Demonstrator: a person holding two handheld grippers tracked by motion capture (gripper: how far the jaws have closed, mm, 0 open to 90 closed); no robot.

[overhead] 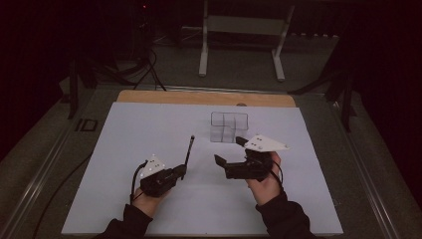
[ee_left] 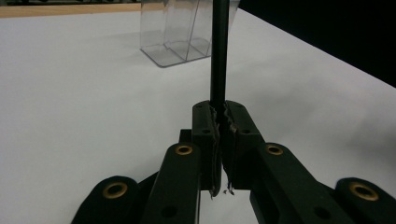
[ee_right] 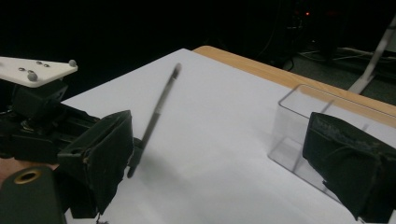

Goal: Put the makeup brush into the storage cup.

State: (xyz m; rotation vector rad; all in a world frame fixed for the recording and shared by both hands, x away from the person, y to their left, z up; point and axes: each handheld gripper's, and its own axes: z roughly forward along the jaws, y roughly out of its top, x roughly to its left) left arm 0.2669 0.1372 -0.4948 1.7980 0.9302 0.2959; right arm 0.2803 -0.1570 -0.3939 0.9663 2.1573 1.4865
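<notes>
Paper, big and white, covers the table; a clear box with little rooms inside stands on it toward the far side; the right gripper is near the box, jaws wide apart, holding nothing; the left gripper is squeezed tight on the low end of a thin black pen; the pen looks light, stiff and a bit slippery, so holding it near one end seems wobbly.
</notes>
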